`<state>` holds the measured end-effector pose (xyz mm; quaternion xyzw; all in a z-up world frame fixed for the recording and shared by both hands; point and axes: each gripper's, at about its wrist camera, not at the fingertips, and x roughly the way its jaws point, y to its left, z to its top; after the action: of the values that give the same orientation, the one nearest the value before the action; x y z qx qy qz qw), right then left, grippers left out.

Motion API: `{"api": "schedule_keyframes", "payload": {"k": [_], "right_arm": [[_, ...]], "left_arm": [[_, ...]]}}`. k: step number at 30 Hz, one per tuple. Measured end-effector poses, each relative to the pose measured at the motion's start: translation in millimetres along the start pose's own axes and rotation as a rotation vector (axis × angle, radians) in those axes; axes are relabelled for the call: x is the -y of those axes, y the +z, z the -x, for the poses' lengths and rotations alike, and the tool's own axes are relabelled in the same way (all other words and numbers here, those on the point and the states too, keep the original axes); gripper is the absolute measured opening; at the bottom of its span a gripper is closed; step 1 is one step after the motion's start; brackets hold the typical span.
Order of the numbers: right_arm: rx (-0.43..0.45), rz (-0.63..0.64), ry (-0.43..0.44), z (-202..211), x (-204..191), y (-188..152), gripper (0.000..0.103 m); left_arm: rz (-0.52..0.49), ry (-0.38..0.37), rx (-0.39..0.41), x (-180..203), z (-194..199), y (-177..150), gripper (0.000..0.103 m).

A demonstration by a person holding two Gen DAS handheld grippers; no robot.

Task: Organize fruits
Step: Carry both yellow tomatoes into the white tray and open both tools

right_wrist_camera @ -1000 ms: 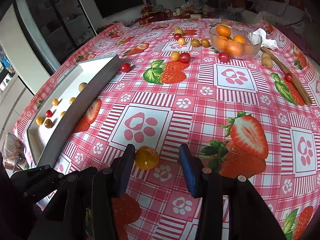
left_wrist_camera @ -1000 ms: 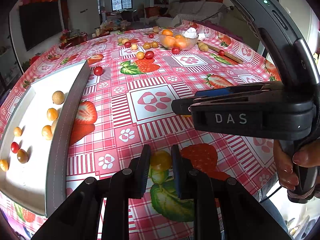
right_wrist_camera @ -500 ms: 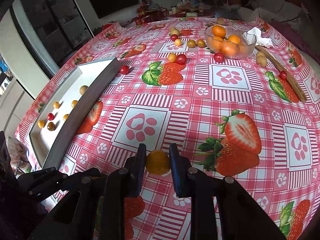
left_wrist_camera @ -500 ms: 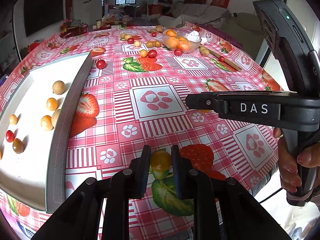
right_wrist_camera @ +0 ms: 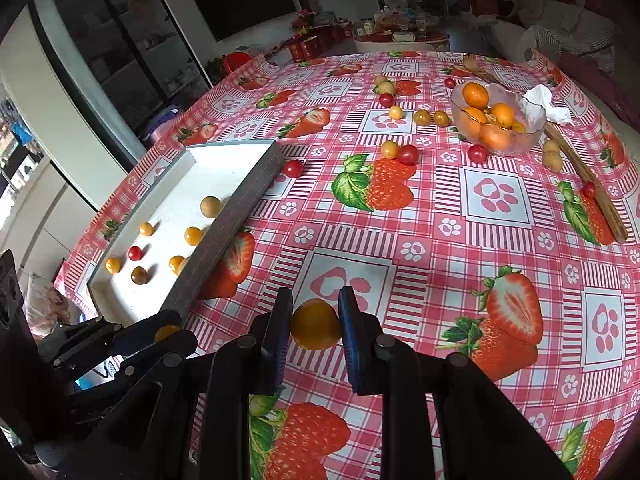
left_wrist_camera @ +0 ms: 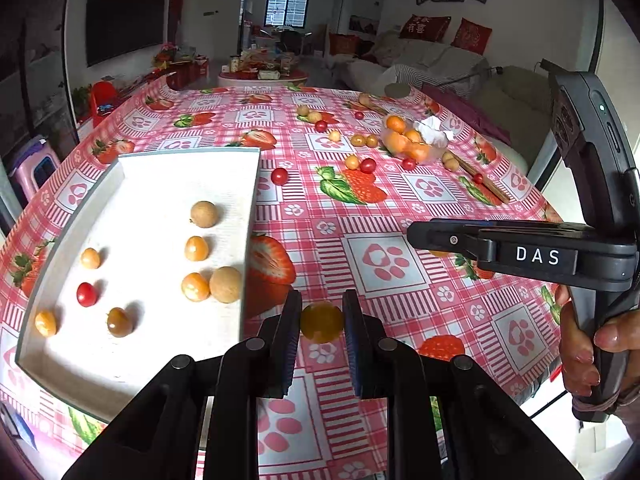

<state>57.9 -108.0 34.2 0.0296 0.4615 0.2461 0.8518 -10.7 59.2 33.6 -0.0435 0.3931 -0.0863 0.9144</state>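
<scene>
Both grippers tilt downward over the tabletop (right_wrist_camera: 440,216). The left gripper (left_wrist_camera: 322,322) clamps a round yellow tomato (left_wrist_camera: 321,321) beside the tray (left_wrist_camera: 250,216) — the right gripper (right_wrist_camera: 314,324) has just closed its jaws on an orange fruit (right_wrist_camera: 315,325), its round shape showing no long axis.

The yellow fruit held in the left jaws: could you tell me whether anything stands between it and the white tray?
Only the tray's own grey side wall lies between the yellow fruit and the tray floor. The fruit hangs beside that wall, so it must pass over the rim. No other obstacle shows.
</scene>
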Motion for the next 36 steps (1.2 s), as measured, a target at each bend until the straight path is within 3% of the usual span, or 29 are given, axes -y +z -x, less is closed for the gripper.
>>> {"api": "schedule_keyframes", "payload": {"k": [9, 19, 27, 36], "right_arm": [[-0.03, 0.057, 0.052, -29, -50, 57, 0.026], [-0.126, 0.084, 0.069, -101, -93, 118, 0.026], [-0.196, 0.097, 0.033, -153, -99, 130, 0.026], [-0.231, 0.133, -0.004, -175, -100, 125, 0.026]], "left_arm": [[0.064, 0.151, 0.045, -81, 0, 53, 0.022], [0.099, 0.301, -0.022, -143, -51, 89, 0.022], [0.127, 0.331, -0.1, -160, -84, 89, 0.022], [0.134, 0.332, -0.129, -162, -94, 88, 0.022]]}}
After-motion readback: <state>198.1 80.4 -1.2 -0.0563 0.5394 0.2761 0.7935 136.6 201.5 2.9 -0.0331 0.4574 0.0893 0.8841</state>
